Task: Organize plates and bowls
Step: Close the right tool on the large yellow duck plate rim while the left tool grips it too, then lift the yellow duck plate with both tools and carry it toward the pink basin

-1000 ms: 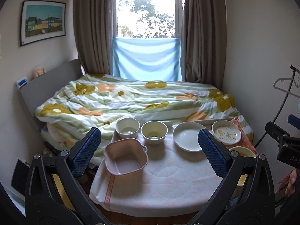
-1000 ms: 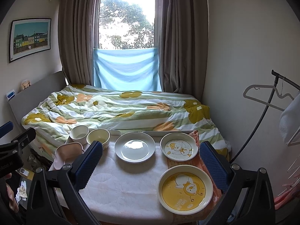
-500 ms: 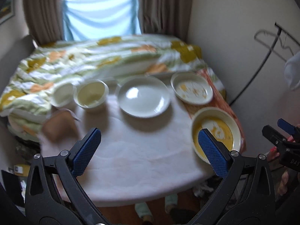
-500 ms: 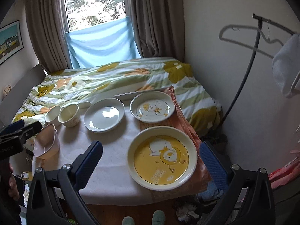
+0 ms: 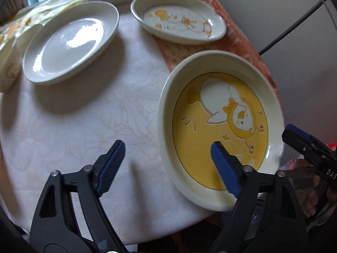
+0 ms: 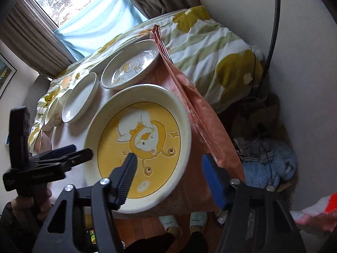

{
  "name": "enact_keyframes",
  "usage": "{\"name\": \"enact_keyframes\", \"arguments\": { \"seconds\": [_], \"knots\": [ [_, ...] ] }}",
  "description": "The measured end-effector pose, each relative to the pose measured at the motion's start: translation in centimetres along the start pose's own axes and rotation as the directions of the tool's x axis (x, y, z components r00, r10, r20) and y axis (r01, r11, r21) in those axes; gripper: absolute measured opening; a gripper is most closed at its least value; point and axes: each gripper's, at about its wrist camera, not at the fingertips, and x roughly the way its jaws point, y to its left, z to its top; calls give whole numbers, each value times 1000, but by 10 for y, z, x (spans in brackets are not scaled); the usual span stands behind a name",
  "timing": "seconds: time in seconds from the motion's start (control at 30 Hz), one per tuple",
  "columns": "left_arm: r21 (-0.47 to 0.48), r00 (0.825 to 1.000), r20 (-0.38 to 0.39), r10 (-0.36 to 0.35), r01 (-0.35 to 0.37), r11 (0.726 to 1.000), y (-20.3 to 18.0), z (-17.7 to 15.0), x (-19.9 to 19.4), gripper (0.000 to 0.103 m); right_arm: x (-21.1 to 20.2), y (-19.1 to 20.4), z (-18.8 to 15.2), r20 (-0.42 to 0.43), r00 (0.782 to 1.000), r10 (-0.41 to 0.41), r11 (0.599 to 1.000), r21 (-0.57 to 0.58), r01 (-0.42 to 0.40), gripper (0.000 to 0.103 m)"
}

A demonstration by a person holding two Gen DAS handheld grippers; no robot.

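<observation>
The round surface (image 5: 88, 113) wears a white cloth, with the bed (image 6: 210, 42) behind it. Nearest its front edge sits the large yellow duck plate (image 5: 221, 126), partly on an orange cloth (image 6: 202, 126). Beyond lie a plain white plate (image 5: 69, 42) and a small duck plate (image 5: 179, 21). Both grippers have just been closing. The left hand-held gripper (image 5: 166, 158) straddles the large plate's near rim, released; the right hand-held gripper (image 6: 168, 175) straddles its right rim, not yet clamped.
</observation>
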Motion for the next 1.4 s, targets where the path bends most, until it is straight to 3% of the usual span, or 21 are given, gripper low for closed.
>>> {"name": "enact_keyframes", "arguments": {
  "seconds": [0.13,0.27,0.33,0.37,0.5,0.7,1.03,1.4],
  "knots": [
    [16,1000,-10,15,-15,1000,-2,4,11,71,16,-6,8,-6,1000,25,1000,-16,-25,40],
    [56,999,-9,32,-32,998,-8,12,19,47,26,-10,16,-2,1000,16,1000,-24,-16,30],
    [55,1000,-10,16,-15,998,-8,17,22,37,31,-12,20,-8,1000,3,999,-35,-3,25],
    [50,1000,-15,-4,5,999,-8,19,22,27,32,-13,20,-7,1000,-3,999,-37,3,21],
    [49,1000,-18,5,-4,999,-5,21,21,20,35,-16,23,-13,1000,-16,999,-42,16,12],
    [65,999,4,42,-42,997,-8,22,20,17,34,-15,23,-17,999,-40,997,-70,38,11],
    [44,999,28,44,-45,998,9,7,-8,17,31,-4,27,-12,998,-58,994,-92,57,12],
    [-90,991,109,82,-72,993,58,-14,-51,17,29,49,35,-26,999,-23,973,-230,16,12]
  ]
}}
